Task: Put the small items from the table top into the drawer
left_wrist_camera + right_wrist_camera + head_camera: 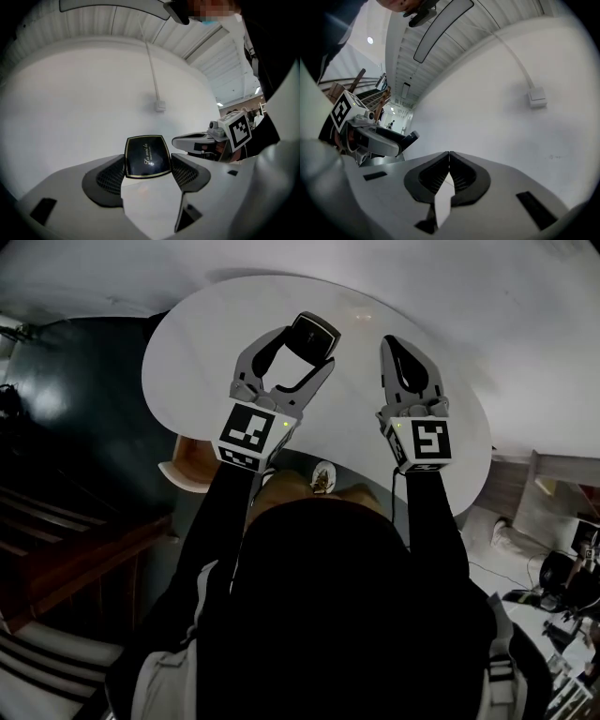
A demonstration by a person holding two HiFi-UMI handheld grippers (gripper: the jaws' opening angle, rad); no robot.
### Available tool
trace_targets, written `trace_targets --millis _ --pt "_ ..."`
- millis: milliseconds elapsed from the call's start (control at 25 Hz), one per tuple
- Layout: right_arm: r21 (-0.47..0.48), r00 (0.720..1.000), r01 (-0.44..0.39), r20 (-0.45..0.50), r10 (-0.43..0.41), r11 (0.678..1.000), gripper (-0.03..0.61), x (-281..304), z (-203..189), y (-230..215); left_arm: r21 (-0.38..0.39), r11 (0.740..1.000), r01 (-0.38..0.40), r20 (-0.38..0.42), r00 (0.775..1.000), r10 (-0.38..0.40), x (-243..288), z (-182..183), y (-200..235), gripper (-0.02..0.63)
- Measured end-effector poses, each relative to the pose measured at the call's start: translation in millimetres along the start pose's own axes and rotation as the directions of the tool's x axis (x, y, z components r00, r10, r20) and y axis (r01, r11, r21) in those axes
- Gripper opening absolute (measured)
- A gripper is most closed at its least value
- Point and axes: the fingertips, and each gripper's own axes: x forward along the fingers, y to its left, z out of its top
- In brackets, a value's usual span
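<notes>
- What looks like the open drawer [184, 471] shows at the lower left edge of the table [197, 343], just ahead of the person's head. Carrying anything there likely means drawing back toward the frame's bottom.
- The left gripper [307, 351] pinches a black compact [314, 336] by two opposite edges, lifted above the table at upper centre.
- The compact is nearly square, so no clear long axis; its printed lid faces back toward the gripper's camera.
- The right gripper [390, 341] has its jaws pressed together on nothing, probably idling alongside.
</notes>
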Motion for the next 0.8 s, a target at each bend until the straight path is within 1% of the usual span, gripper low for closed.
trace_targets --millis 80,160,240,360,440,520,600,680,720,800 --pt "-0.004 0.999 -0.042 0.012 0.042 0.999 0.026 10.9 5.3 15.8 0.000 0.999 -0.038 0.006 0.999 0.038 -15.1 1.1 10.8 0.322" --pt "-0.009 0.994 -0.107 0.019 0.107 0.994 0.026 26.6 9.8 40.3 -0.016 0.995 -0.094 0.004 0.996 0.094 -36.4 -1.4 27.6 0.323" --pt "-0.009 0.983 -0.181 0.024 0.181 0.983 0.026 41.3 13.2 68.8 -0.031 0.987 -0.159 -0.001 0.987 0.159 -60.3 -3.5 45.5 0.324" --pt "-0.005 0.963 -0.267 0.042 0.267 0.964 0.026 57.0 17.0 95.9 -0.018 0.975 -0.223 -0.003 0.975 0.223 -80.8 -0.9 59.2 0.322" --pt "0.020 0.948 -0.317 0.047 0.316 0.948 0.026 68.9 21.4 120.4 -0.013 0.963 -0.271 -0.013 0.963 0.271 -100.5 -2.0 71.0 0.323" --pt "0.034 0.921 -0.388 0.057 0.386 0.921 0.026 83.2 29.9 170.4 -0.011 0.942 -0.336 -0.031 0.942 0.335 -142.2 -8.7 93.7 0.323" --pt "0.021 0.879 -0.474 0.076 0.471 0.880 0.026 95.3 38.4 227.7 -0.011 0.910 -0.415 -0.054 0.909 0.414 -191.2 -17.9 118.4 0.324" --pt "0.005 0.839 -0.539 0.089 0.537 0.842 0.026 102.1 45.1 270.6 -0.020 0.878 -0.479 -0.072 0.876 0.476 -230.2 -24.8 135.5 0.322" --pt "0.004 0.827 -0.557 0.090 0.555 0.830 0.026 103.7 48.0 284.9 -0.025 0.867 -0.498 -0.077 0.865 0.495 -243.9 -26.8 140.8 0.323" --pt "0.008 0.816 -0.575 0.085 0.572 0.818 0.026 105.6 51.2 303.6 -0.031 0.856 -0.517 -0.079 0.855 0.513 -260.9 -28.7 147.8 0.324"
